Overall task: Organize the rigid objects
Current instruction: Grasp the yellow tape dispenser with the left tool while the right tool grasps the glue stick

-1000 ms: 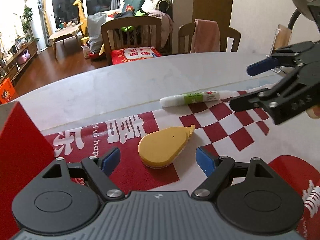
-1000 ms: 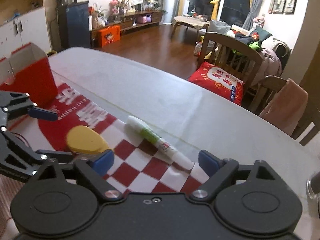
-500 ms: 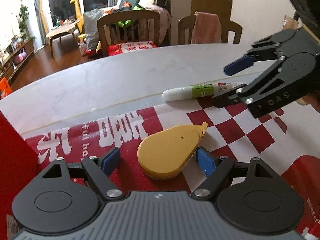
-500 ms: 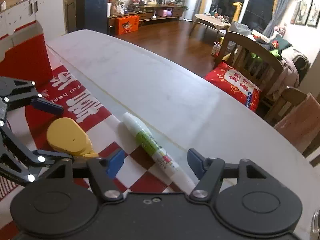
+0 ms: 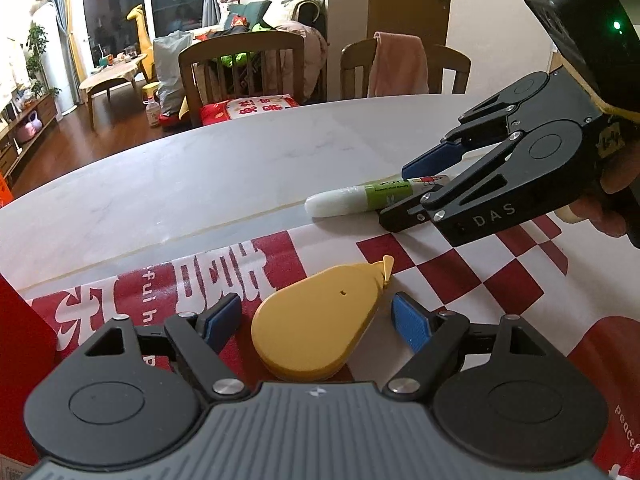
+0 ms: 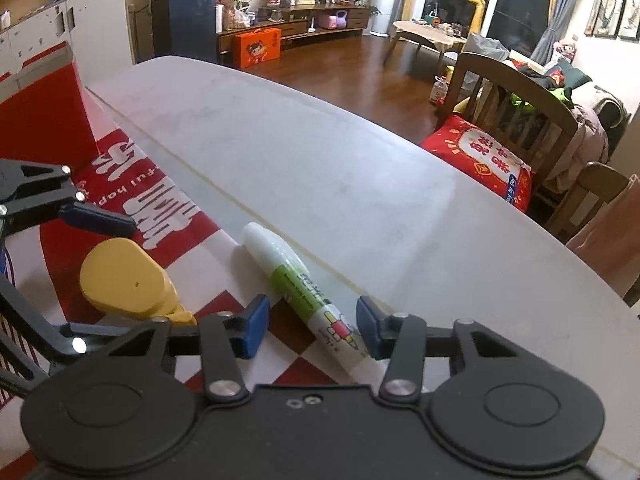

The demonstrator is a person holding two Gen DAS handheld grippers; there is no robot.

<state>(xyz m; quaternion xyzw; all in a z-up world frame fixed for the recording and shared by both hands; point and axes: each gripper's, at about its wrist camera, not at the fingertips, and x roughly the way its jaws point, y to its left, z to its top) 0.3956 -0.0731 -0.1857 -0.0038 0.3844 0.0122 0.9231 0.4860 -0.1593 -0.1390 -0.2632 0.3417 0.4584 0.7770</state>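
Observation:
A yellow pear-shaped case [image 5: 320, 324] lies flat on the red-and-white cloth [image 5: 460, 272]. My left gripper [image 5: 316, 322] straddles it with the jaws closing, and a thin gap remains on each side of the case. A white marker with a green label [image 6: 304, 292] lies at the cloth's far edge. My right gripper [image 6: 311, 330] is over its rear end with the jaws closing. The marker sits between the blue pads [image 6: 256, 326], close to the right one and apart from the left. Both objects rest on the surface.
A red open box [image 6: 40, 120] stands at the left end of the cloth. The white table [image 5: 200, 180] stretches beyond the marker. Wooden chairs [image 5: 240, 64] stand at its far edge, one draped with a pink towel [image 5: 396, 64].
Both grippers came lower and closer to the cloth. The yellow case now sits between the left jaws. The right jaws narrowed a lot around the marker's rear end.

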